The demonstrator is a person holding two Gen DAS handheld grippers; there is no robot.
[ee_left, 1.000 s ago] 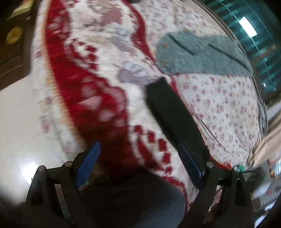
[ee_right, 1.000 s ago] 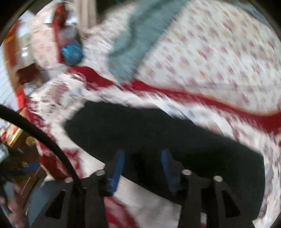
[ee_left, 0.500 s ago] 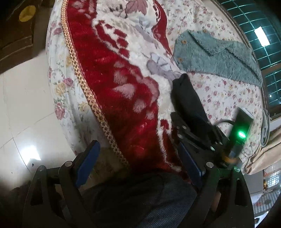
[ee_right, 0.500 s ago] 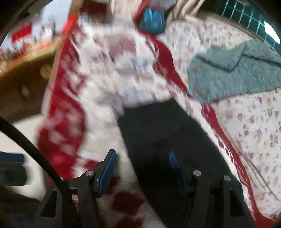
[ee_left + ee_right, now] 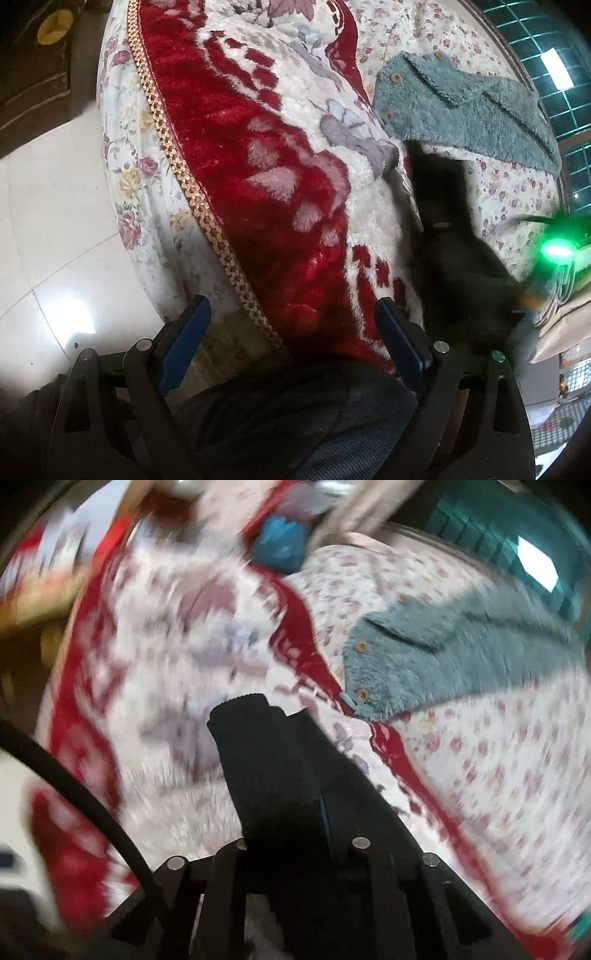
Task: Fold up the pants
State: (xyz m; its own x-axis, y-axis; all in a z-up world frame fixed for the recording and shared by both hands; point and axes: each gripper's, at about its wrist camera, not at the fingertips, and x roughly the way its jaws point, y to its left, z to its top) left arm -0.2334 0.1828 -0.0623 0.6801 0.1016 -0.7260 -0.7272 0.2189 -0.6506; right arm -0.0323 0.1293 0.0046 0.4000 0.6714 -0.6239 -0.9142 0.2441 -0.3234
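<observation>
the black pants (image 5: 273,760) are bunched into a narrow, thick fold with a ribbed hem showing at the far end. they lie on the bed (image 5: 122,192) over the red and white plush blanket (image 5: 280,206), close to the blanket's inner edge where the floral sheet (image 5: 498,775) begins, and well in from the bed's near edge with its gold braid. a teal fleece garment (image 5: 461,107) with wooden buttons rests on the sheet just beyond them.

the right claw (image 5: 295,819) is closing, and the dark cloth fills the space between its fingers (only a thin strip of blue pad shows beside the fabric), so it has hold of the pants. the left claw (image 5: 291,343) stands wide open over the blanket's near edge with nothing between its pads.

half a second ago the right claw's fingers stood far apart over the flat cloth; now they have drawn together on the gathered fold. the left claw's view is much the same, apart from the blurred right gripper at its right side.
</observation>
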